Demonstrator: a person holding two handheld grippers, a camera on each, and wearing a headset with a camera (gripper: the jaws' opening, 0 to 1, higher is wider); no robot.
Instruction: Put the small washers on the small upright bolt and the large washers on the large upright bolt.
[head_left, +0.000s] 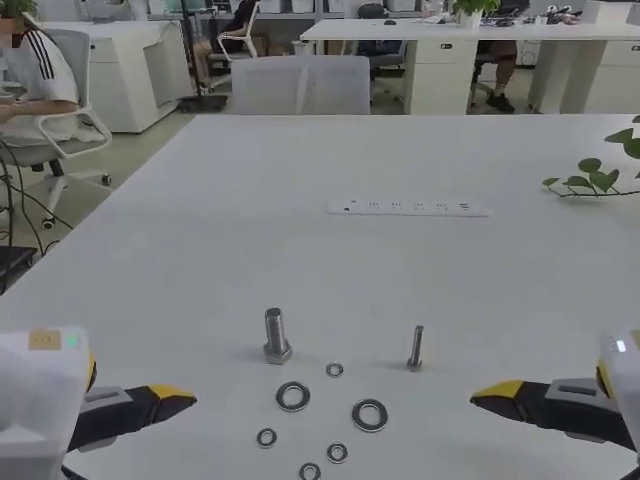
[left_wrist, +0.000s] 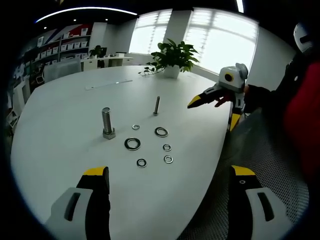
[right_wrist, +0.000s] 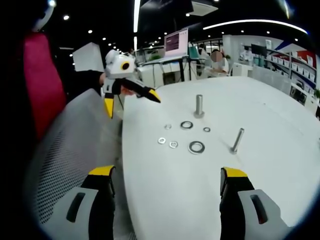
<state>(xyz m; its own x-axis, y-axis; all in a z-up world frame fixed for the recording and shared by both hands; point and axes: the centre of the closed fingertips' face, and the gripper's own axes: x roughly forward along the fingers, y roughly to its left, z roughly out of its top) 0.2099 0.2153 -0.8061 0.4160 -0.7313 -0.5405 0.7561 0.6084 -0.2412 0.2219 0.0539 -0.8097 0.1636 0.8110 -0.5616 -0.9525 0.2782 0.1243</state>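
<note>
Washers (head_left: 292, 396) lie loose on the table (head_left: 300, 200) near the large bolt (head_left: 276, 335) and small bolt (head_left: 416, 347), none threaded. Left gripper (left_wrist: 169, 171) and right gripper (right_wrist: 167, 171) hover wide, empty; next probably means pinching one flat ring's edge.

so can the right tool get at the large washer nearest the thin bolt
Probably yes: the right tool is open, with bare table between it and that large washer; the thin bolt stands farther back, off the straight path.
</note>
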